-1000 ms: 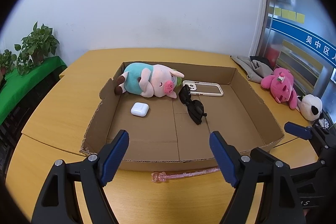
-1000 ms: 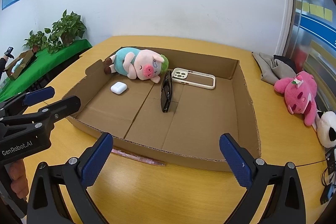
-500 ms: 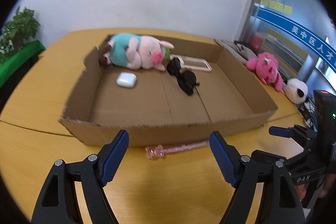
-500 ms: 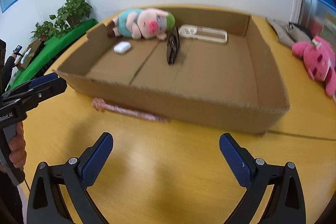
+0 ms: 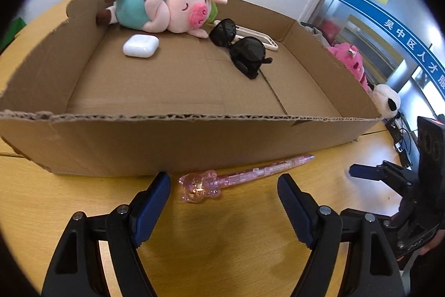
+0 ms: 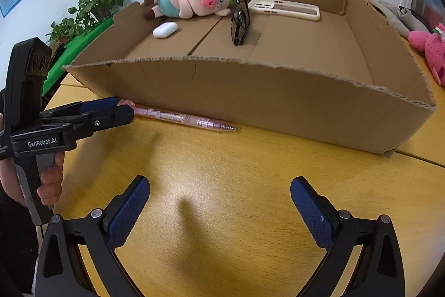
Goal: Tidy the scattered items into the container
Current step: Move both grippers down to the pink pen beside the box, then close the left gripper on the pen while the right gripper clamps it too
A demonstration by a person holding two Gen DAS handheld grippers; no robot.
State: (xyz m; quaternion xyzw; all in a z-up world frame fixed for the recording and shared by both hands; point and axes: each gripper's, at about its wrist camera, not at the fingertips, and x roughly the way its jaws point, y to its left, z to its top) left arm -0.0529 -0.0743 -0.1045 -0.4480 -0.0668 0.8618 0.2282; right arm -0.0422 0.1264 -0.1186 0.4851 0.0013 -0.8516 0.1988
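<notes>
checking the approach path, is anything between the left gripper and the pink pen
Nothing: in the left wrist view only bare table separates the open left gripper from the pink pen, which lies just in front of the cardboard box.

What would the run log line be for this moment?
left gripper: open, at pink pen | right gripper: open | pen outside cardboard box

the side of the left gripper [image 6: 111,109] reads "genrobot.ai" in white letters. a blue band [image 5: 389,27] on the glass partition carries white chinese characters, "吴中区人才服", running off the frame edge. nothing else is legible.
</notes>
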